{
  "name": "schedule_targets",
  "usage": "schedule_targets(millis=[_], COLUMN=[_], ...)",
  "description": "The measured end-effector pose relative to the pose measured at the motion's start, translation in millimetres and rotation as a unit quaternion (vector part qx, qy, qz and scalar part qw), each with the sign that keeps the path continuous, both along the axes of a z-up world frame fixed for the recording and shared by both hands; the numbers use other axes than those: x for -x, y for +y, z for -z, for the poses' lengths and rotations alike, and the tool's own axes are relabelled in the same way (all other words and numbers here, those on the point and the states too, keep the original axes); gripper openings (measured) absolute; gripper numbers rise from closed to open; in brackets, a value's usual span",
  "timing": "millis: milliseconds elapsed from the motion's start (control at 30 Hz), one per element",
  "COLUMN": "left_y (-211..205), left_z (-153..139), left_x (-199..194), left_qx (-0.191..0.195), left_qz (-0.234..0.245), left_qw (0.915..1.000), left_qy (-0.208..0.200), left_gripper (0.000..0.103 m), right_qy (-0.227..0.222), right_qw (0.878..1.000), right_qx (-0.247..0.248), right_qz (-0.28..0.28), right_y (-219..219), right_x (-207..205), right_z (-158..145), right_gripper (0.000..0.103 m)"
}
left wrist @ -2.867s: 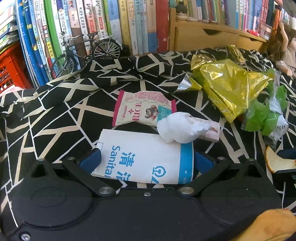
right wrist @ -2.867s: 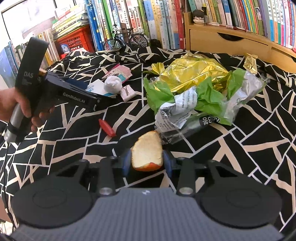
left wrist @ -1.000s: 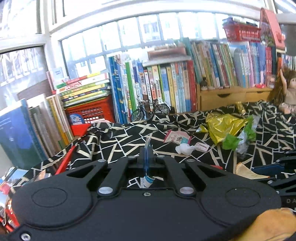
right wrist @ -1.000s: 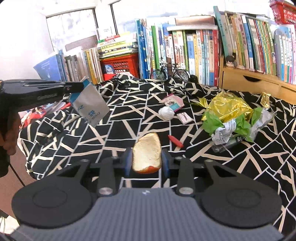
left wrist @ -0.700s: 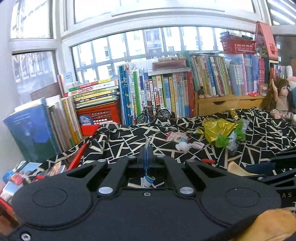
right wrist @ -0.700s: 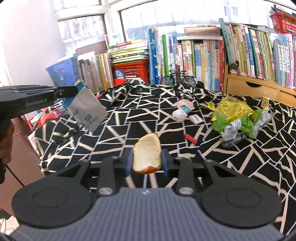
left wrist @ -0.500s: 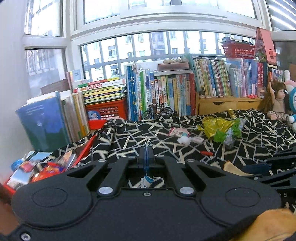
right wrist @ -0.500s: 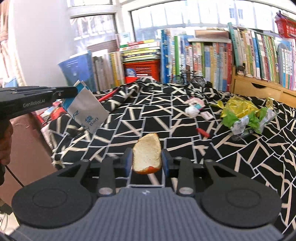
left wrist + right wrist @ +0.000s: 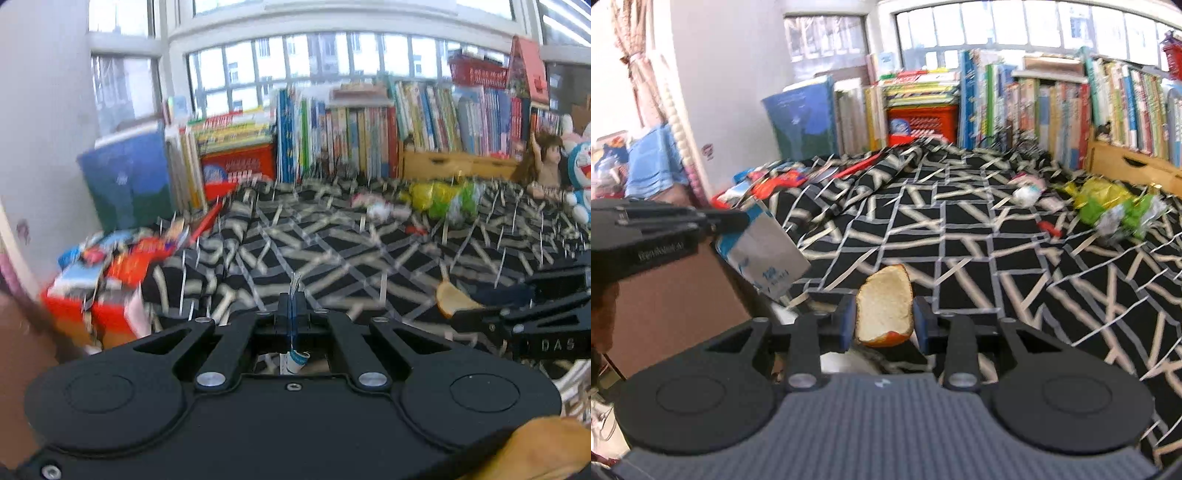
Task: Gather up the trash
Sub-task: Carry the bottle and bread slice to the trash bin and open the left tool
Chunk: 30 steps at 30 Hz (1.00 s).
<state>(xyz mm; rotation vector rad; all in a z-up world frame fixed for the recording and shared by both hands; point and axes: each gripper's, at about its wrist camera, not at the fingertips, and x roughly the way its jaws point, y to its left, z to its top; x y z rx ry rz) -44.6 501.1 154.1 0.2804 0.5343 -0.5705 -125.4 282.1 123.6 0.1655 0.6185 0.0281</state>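
My left gripper (image 9: 292, 308) is shut on a flat white-and-blue paper bag (image 9: 294, 295), seen edge-on between its pads. In the right wrist view that bag (image 9: 764, 254) hangs from the left gripper (image 9: 738, 220) at the left. My right gripper (image 9: 884, 317) is shut on a piece of orange peel (image 9: 884, 304), pale side up; in the left wrist view the peel (image 9: 452, 301) shows at the right. Far back on the black-and-cream patterned cloth (image 9: 960, 236) lie a crumpled tissue (image 9: 1025, 194), a small red wrapper (image 9: 1049, 228) and a yellow-and-green wrapper heap (image 9: 1115, 203).
Rows of books (image 9: 1015, 99) and a red crate (image 9: 921, 120) line the back under the windows. Magazines and books (image 9: 110, 258) are piled at the cloth's left edge. A doll (image 9: 543, 162) and a blue plush toy (image 9: 581, 177) sit at the far right. A wooden shelf (image 9: 1134, 162) stands behind the trash.
Both grippers have pulled back and leftward from the cloth, still holding the bag and the peel. The trash heap now looks smaller and farther; the left pile and wall have come into view.
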Motion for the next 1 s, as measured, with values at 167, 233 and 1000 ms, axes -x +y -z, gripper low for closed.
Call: schedule_targets(millis=[167, 233, 1000], left_y=[21.1, 28.5, 37.7], left_z=[39.4, 56.6, 127.5], left_x=[15.9, 19.8, -2.9], left_qx=[-0.024, -0.029, -0.087], left_qz=[-0.008, -0.014, -0.047], left_qw=[0.9987, 0.9971, 0.9872], left_qy=[0.045, 0.068, 0.125], left_gripper=[0.000, 0.000, 0.050], right_qy=[0.021, 0.031, 0.088], right_qw=[0.999, 0.998, 0.994], right_qx=[0.006, 0.008, 0.001], right_qz=[-0.034, -0.045, -0.069], right_y=[32.7, 42.9, 65.8], right_x=[6.3, 9.3, 2.9], right_z=[13.8, 19.0, 48.4], right_gripper=[0.037, 0.037, 0.037])
